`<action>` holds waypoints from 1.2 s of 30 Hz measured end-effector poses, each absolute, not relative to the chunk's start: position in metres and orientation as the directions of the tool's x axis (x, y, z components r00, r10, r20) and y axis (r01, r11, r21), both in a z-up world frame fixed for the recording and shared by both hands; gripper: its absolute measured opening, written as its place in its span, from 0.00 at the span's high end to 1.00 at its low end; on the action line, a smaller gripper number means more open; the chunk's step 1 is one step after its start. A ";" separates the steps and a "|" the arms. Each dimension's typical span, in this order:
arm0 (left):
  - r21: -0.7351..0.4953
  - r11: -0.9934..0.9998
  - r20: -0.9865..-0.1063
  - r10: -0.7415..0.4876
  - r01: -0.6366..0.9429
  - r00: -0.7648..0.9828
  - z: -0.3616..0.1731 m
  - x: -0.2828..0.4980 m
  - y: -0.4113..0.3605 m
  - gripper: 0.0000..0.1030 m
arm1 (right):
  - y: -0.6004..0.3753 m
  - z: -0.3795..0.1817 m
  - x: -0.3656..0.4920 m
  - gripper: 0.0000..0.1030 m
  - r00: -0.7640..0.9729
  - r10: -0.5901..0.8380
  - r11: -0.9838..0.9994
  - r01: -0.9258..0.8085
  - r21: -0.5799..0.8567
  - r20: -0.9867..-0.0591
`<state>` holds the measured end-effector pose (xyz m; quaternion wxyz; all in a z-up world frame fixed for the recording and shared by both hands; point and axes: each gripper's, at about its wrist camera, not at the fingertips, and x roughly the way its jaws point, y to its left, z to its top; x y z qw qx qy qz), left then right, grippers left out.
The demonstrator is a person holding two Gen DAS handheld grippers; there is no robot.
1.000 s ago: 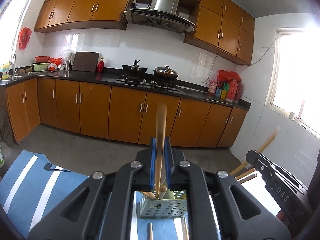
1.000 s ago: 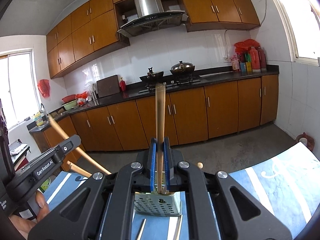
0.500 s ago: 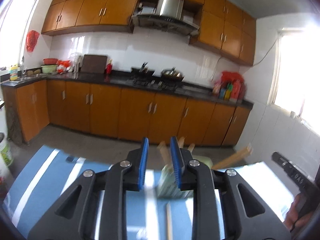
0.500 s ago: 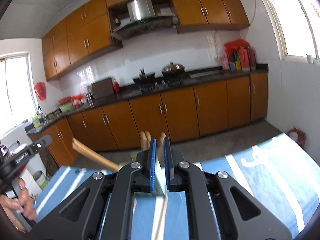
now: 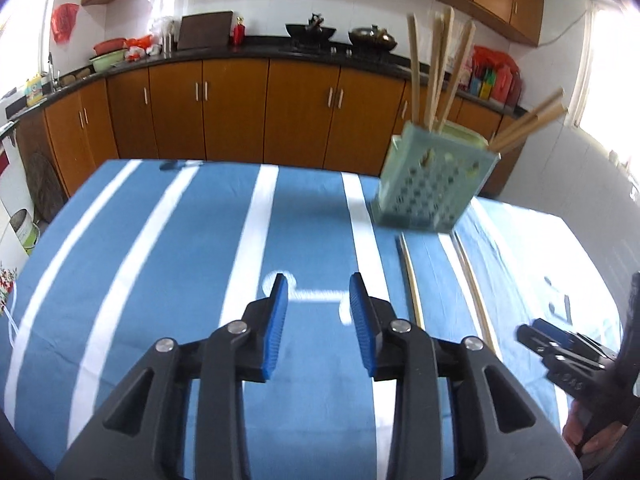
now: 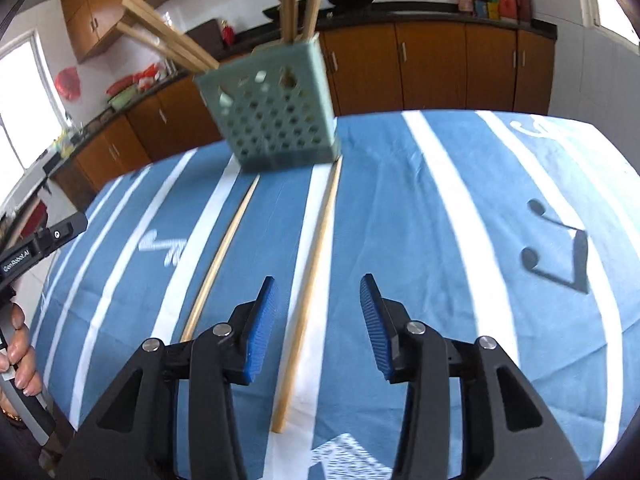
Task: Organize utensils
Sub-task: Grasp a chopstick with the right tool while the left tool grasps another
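Through the left wrist camera I see my left gripper (image 5: 318,294) hovering over the blue-and-white striped tablecloth (image 5: 160,264), its blue-padded fingers (image 5: 276,320) spread wide with only cloth showing in the gap. The pale green perforated utensil holder (image 5: 428,184) stands near the far edge of the table, toward the right side, with several wooden chopsticks (image 5: 438,68) sticking up out of it and a few more leaning out to the right. Two loose chopsticks lie flat on the cloth on the near side of the holder: one (image 5: 410,280) running toward me just right of my right finger, another (image 5: 474,284) further right. The right gripper (image 5: 560,346) shows at the right edge, low over the cloth. Through the right wrist camera, my right gripper (image 6: 316,308) also stands wide open, holding nothing. One loose chopstick (image 6: 310,292) runs from the holder's (image 6: 276,128) base toward me and passes between the fingers (image 6: 260,332), lying on the cloth below them; I cannot tell whether the pads touch it. A second chopstick (image 6: 220,256) lies to its left, outside the left finger. The holder sits toward the far edge, blurred, with chopsticks (image 6: 168,40) fanning out to the left and others upright. The left gripper's body (image 6: 36,248) shows at the left edge.
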<state>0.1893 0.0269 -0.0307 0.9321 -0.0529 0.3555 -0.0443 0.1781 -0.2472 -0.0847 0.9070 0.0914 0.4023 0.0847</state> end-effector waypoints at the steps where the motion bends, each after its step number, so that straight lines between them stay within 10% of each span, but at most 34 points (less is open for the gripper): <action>1: -0.131 0.990 -0.664 -0.127 0.052 0.737 -0.034 0.188 0.024 0.68 | -0.243 -0.087 0.180 0.63 0.657 0.222 0.971 -0.081 0.225 -0.720; 8: -0.140 0.984 -0.691 -0.179 0.114 0.700 -0.046 0.185 0.000 0.68 | -0.228 -0.110 0.181 0.91 0.639 0.122 0.992 -0.059 0.109 -0.759; 25: -0.075 0.966 -0.778 -0.211 0.246 0.592 -0.089 0.193 -0.078 0.65 | -0.304 -0.110 0.168 0.93 0.638 -0.007 0.977 0.169 0.132 -0.770; 29: -0.005 0.973 -0.783 -0.147 0.229 0.604 -0.099 0.196 -0.085 0.91 | -0.301 -0.110 0.171 0.92 0.638 0.002 0.980 0.153 0.129 -0.770; 36: 0.001 0.990 -0.782 -0.086 0.138 0.618 -0.098 0.205 -0.048 0.92 | -0.287 -0.109 0.181 0.92 0.638 0.036 0.989 0.086 0.118 -0.769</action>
